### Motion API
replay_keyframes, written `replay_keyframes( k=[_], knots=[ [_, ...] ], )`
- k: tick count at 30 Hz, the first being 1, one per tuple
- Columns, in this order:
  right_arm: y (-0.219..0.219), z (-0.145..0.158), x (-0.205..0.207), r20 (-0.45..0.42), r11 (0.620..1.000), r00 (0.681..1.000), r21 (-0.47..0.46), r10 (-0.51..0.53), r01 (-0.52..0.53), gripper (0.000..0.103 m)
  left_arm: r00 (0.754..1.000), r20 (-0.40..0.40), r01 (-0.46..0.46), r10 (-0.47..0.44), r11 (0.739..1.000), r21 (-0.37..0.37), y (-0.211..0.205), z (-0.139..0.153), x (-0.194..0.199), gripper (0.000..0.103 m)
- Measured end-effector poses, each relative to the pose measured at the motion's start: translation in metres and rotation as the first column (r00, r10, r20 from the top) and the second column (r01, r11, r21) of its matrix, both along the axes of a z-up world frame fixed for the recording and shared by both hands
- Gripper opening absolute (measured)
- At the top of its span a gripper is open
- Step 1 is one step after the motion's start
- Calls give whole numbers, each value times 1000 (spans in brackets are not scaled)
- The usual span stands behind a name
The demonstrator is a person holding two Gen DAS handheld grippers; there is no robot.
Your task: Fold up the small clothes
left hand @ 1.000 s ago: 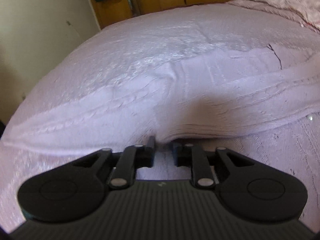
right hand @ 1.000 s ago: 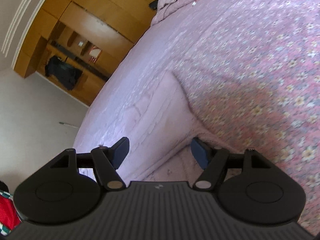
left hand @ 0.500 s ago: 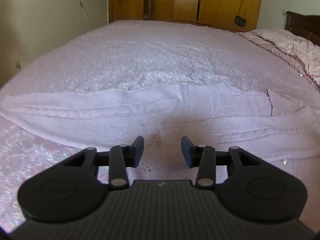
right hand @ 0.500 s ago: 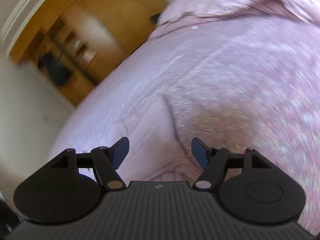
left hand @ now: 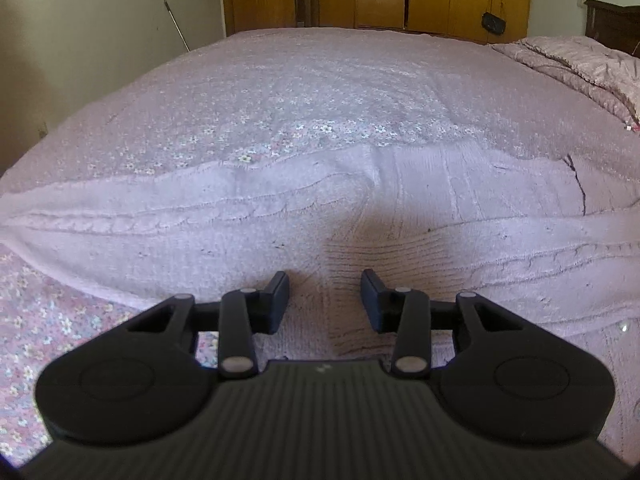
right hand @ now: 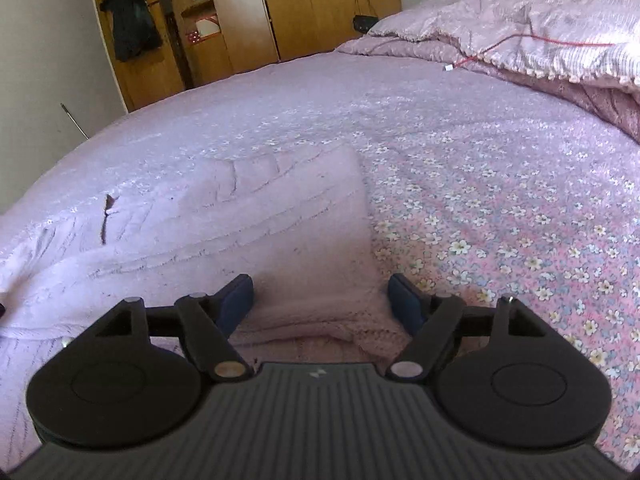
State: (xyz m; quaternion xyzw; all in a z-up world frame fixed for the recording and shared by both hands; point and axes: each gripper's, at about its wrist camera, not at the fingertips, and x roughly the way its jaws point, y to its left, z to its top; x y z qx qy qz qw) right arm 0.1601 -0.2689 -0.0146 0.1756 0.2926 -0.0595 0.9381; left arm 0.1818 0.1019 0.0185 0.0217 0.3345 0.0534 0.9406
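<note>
Left wrist view: the left gripper (left hand: 325, 300) is angled down toward the bed, its jaws level and parted by a moderate gap with nothing pinched between them. The pale pink knitted garment (left hand: 248, 224) lies flat on the flowered bedspread (left hand: 304, 92), stretched in a long band from nine o'clock to three o'clock across the middle of the view. Its near edge passes under and just ahead of the fingertips, so the knit shows through the gap at twelve o'clock from the jaws; whether the pads touch it cannot be told. A dark slit (left hand: 576, 188) in the knit sits at about two o'clock.

Right wrist view: the right gripper (right hand: 321, 300) also tilts downward, held level, its jaws spread wide and opening further, clamping nothing. The garment's (right hand: 256, 220) end lies between and ahead of the fingers, running off toward ten o'clock, its straight edge rising toward twelve o'clock. Bare bedspread (right hand: 500, 184) fills the side from one to four o'clock. A rumpled quilt (right hand: 552, 28) lies at two o'clock, wooden wardrobes (right hand: 304, 8) at twelve.
</note>
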Motion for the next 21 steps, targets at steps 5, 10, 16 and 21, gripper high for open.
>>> replay_keyframes(
  k=[5,10,16,21],
  knots=[
    [-7,9,-15,0,997,1000,74,-4,4,81,999,-25,-46,44,997,-54,14,11,-3,54],
    [-12,22,-32,-21,990,1000,138,-13,16,81,990,-12,-140,140,989,-54,46,26,-11,64],
    [-4,37,-57,-23,987,1000,161,0,4,81,958,2,-283,286,952,-118,109,42,-18,71],
    [10,45,-74,-25,987,999,159,22,-17,82,930,-2,-364,368,919,-153,154,37,-18,73]
  ],
)
